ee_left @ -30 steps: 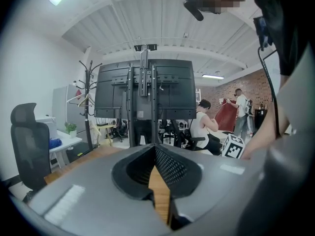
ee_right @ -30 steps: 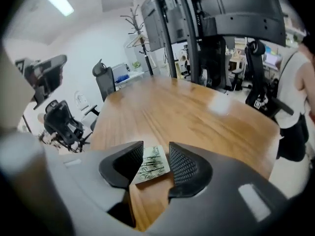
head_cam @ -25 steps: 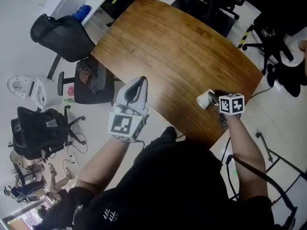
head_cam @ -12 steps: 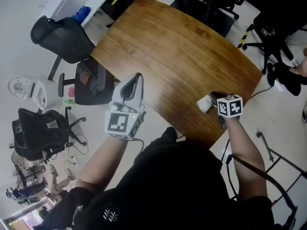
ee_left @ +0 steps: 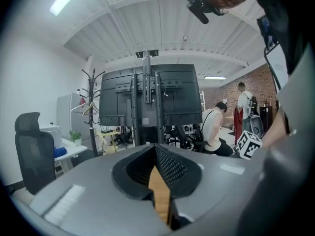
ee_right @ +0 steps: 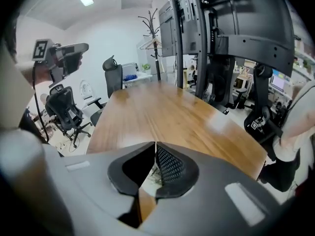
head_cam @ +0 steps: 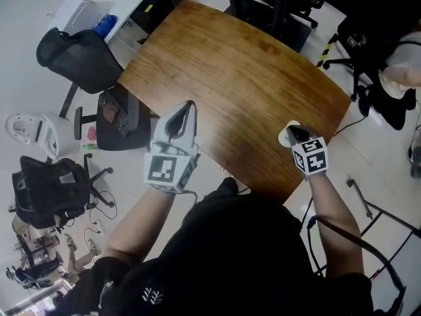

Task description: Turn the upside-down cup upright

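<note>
A small white cup (head_cam: 284,135) is near the right end of the wooden table (head_cam: 230,64), close to its near edge. My right gripper (head_cam: 290,130) points steeply down onto it, its jaws closing and almost together. In the right gripper view the tips (ee_right: 155,144) meet, and the cup's white, scribble-patterned wall (ee_right: 150,177) shows in the slit behind them. I cannot tell which way up the cup is. My left gripper (head_cam: 186,105) hovers level over the table's near-left edge, jaws together with nothing in them (ee_left: 155,149).
Black office chairs (head_cam: 72,51) (head_cam: 46,183) and a white desk (head_cam: 92,8) stand left of the table. A seated person (head_cam: 401,71) is beyond its right end. A tall monitor stand (ee_right: 231,28) rises behind the table's far side. A cable (head_cam: 342,232) runs along the floor at right.
The right gripper's jaws have come together at the cup. That hand has rolled and risen a little, so its marker cube now sits below the cup. The left gripper has barely moved.
</note>
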Motion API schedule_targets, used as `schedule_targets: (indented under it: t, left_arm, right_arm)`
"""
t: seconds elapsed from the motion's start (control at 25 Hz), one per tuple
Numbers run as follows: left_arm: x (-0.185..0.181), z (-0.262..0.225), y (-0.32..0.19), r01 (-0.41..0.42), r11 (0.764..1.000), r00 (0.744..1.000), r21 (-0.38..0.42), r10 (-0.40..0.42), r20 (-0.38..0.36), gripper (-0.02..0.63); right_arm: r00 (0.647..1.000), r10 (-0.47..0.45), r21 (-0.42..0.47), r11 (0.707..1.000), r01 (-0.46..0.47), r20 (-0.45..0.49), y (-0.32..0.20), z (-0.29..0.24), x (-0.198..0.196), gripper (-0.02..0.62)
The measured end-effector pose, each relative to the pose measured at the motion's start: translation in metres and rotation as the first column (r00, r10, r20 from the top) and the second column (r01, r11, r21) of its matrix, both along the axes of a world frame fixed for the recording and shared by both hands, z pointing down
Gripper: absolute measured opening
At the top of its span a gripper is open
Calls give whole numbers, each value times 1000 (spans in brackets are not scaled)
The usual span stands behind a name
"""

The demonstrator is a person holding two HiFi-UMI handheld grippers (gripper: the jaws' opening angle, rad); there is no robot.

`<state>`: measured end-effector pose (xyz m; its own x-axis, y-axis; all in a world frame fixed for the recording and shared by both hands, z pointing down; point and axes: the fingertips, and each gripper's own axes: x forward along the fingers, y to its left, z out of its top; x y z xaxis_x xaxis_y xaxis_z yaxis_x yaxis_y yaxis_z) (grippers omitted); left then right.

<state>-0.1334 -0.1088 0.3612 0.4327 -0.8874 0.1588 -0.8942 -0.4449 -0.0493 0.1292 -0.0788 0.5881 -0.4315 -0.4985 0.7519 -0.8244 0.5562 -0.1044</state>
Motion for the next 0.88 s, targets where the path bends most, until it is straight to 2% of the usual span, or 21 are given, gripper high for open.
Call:
schedule_targets:
  t: [0.2,0.48,0.88]
  left_arm:
    - [-3,2,2,12,1000,1000,-16,-12,11,0]
    - [-2,1,5,-5,1000,1000,3,5,-1,0]
    - [3,7,7,-16,1000,1000,-8,16,8,0]
  right_arm:
    - [1000,-5,19,1000,5,-10,16,2,-8,8]
    - [1000,-14,3,1000,14,-8,34,16,-17,8]
    - [998,31,57,998,-34,49,41,11,-13,37]
